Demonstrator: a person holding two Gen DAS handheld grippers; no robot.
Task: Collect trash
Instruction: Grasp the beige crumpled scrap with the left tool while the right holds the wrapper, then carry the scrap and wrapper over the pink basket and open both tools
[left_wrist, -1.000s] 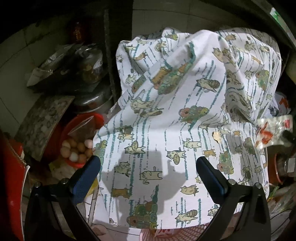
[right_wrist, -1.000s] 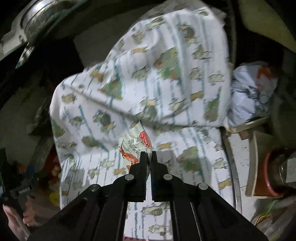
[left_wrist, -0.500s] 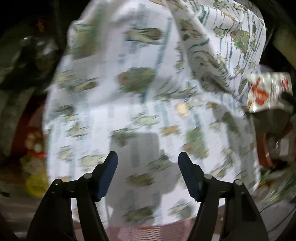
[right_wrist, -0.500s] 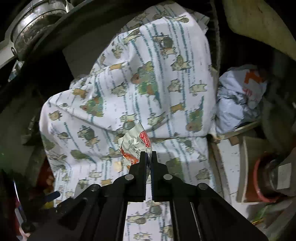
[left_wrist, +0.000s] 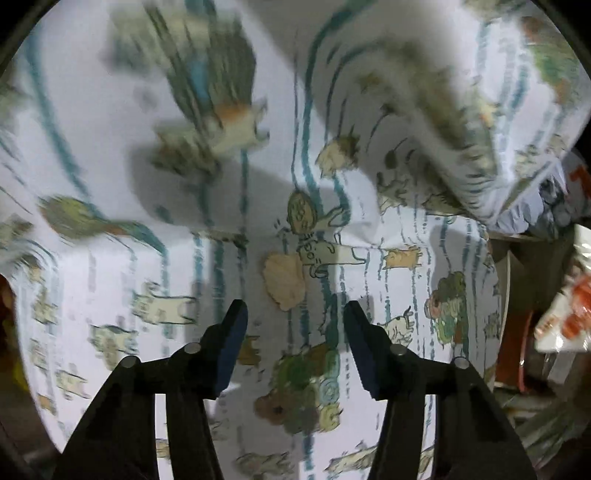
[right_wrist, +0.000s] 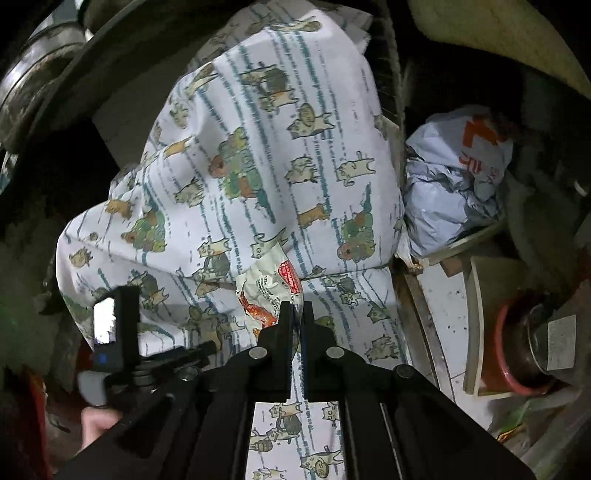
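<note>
Right wrist view: the right gripper (right_wrist: 296, 314) has its fingers pinched flat on a crumpled snack wrapper (right_wrist: 271, 291), white with red and orange print, held by its lower edge in front of a large cat-print bag (right_wrist: 266, 177). The same wrapper shows at the far right edge of the left wrist view (left_wrist: 565, 314), blurred. The left gripper (left_wrist: 293, 332) has its fingers apart at a moderate width with nothing between them, close against the bag's printed surface, where the material folds into a crease.

Handling, as a judgement: the wrapper is thin film, very light, limp and probably slick; an edge pinch is adequate, but it could slide out if swung fast. The bag looks like soft, thin sheeting that buckles easily (no rigid rim is visible). It should be taken at a fold or at the mouth edge, with a full pinch on gathered material rather than on a flat panel. Where the mouth lies cannot be told from these views.

Change from the earlier frames: the left gripper has closed in on the bag, which now fills its view, and its finger gap has narrowed. The eggs and pots once visible at its left are out of sight. The right gripper's hold on the wrapper is unchanged, and the left gripper's body (right_wrist: 114, 332) has entered the right view at lower left. A grey crumpled bag (right_wrist: 454, 177) remains beside the printed one.
</note>
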